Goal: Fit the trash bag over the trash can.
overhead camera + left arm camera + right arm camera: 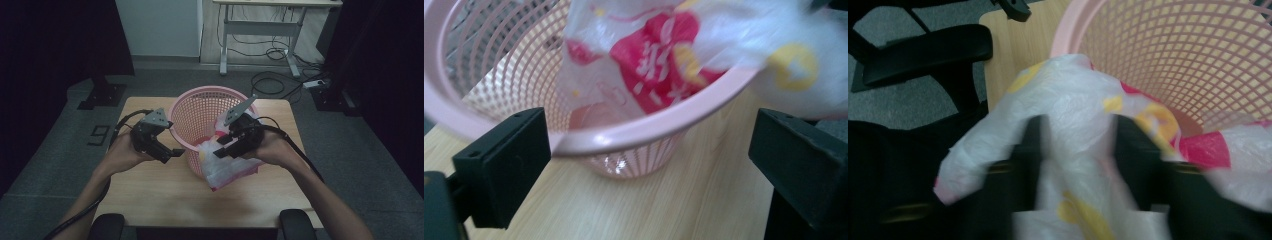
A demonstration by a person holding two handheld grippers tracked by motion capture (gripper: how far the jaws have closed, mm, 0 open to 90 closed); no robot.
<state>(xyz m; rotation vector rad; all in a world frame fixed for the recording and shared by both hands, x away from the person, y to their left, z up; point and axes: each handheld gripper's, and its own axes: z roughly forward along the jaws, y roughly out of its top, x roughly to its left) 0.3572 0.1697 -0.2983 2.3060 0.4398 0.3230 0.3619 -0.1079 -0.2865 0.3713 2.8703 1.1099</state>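
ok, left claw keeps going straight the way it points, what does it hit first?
Most likely the pink basket: in the left gripper view its rim sits right between the open jaws of the left claw. The plastic bag lies beyond, inside. How far off the rim is remains unclear.

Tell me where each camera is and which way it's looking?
High view: above the person's side, looking forward and down at the table; forearms, hands, left tool, right tool show.
Left gripper view: rides the left tool, facing the pink basket; black jaws apart.
Right gripper view: rides the right tool, facing the plastic bag; jaws draped by it.
Shared: basket and bag.
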